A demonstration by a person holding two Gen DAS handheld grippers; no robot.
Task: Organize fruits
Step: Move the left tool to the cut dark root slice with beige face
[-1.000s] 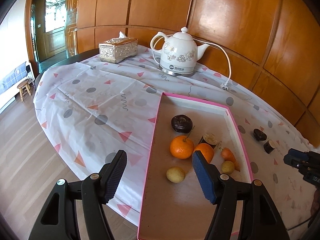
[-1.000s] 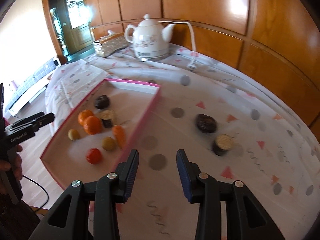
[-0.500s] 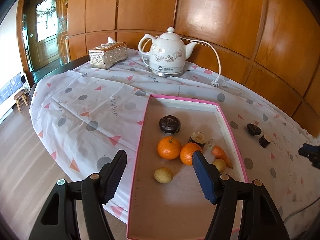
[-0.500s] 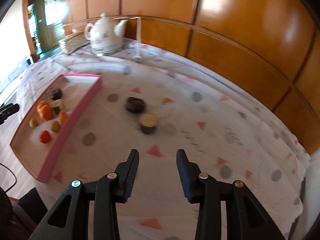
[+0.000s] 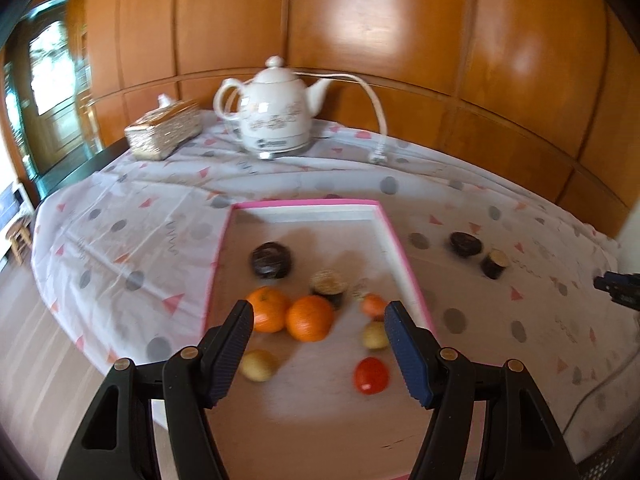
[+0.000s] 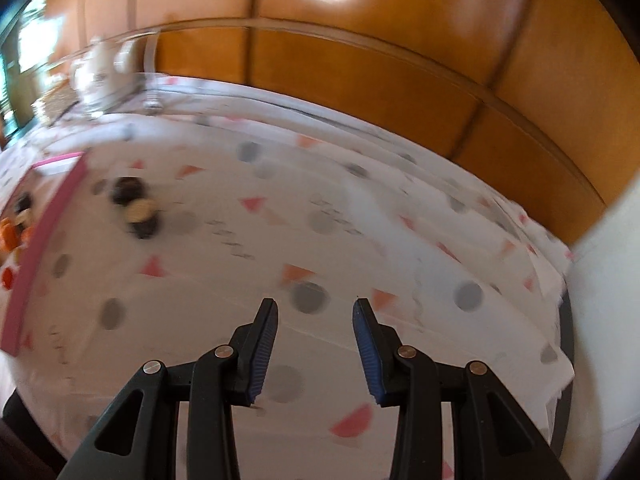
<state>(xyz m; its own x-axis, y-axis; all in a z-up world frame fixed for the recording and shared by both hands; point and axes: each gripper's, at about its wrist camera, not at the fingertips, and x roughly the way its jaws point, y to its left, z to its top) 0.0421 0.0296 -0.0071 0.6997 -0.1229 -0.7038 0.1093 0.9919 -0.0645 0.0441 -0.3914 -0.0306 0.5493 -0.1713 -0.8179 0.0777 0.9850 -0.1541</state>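
Observation:
A pink-rimmed tray (image 5: 396,244) holds two oranges (image 5: 310,318), a dark round fruit (image 5: 271,259), a cut dark fruit (image 5: 329,283), two yellowish fruits (image 5: 259,365), a small orange piece (image 5: 374,305) and a red fruit (image 5: 371,376). My left gripper (image 5: 318,326) hovers open over the tray's near half, nothing between its fingers. Two dark fruits (image 5: 465,243) lie on the cloth right of the tray, blurred in the right wrist view (image 6: 140,212). My right gripper (image 6: 315,322) is open and empty above bare cloth, well right of them; its tip (image 5: 618,286) shows at the left view's right edge.
A white electric kettle (image 5: 276,118) with its cord (image 5: 376,120) and a gilt tissue box (image 5: 164,134) stand at the back of the table. Wood panelling runs behind. The patterned tablecloth (image 6: 360,240) ends at a white wall (image 6: 608,300) on the right.
My right gripper has swung far to the right, away from the tray and the two dark fruits. My left gripper has shifted over the tray, bringing the red fruit into view.

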